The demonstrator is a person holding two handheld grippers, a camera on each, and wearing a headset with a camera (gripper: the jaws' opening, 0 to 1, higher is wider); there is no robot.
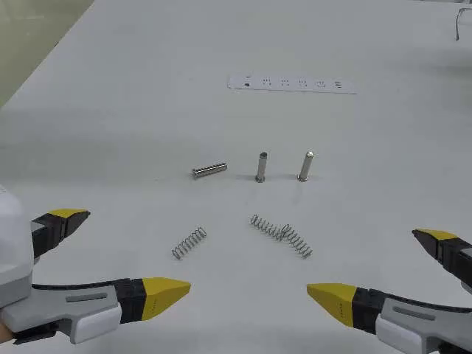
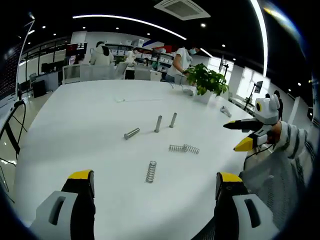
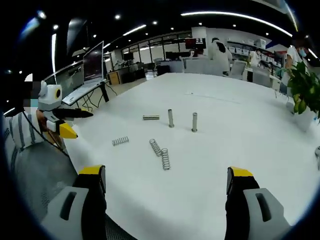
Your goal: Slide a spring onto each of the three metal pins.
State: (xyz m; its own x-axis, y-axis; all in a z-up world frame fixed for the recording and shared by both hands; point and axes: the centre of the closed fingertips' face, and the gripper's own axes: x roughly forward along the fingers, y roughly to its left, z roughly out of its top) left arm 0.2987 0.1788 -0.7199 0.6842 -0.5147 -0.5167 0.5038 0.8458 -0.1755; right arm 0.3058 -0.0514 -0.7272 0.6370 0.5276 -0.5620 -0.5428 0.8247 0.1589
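On the white table [image 1: 133, 110] three metal pins sit in a row. The middle pin [image 1: 261, 167] stands upright. At its 3 o'clock, apart from it, the right pin [image 1: 305, 166] also stands on end, leaning slightly. At its 9 o'clock the left pin [image 1: 209, 171] lies flat on its side. No pin carries a spring. Nearer the person, a single spring [image 1: 189, 243] lies at about 7 o'clock from the middle pin. Two more springs [image 1: 266, 227] [image 1: 296, 241] lie at about 5 o'clock, meeting end to end. A white power strip [image 1: 291, 83] lies well beyond the pins at 12 o'clock. The left gripper [image 1: 133, 251] hovers at 8 o'clock of the springs with its yellow-tipped fingers [image 1: 166, 291] spread wide apart and nothing between them. The right gripper [image 1: 361, 262] hovers at 4 o'clock, its fingers [image 1: 332, 299] likewise wide apart, holding nothing.
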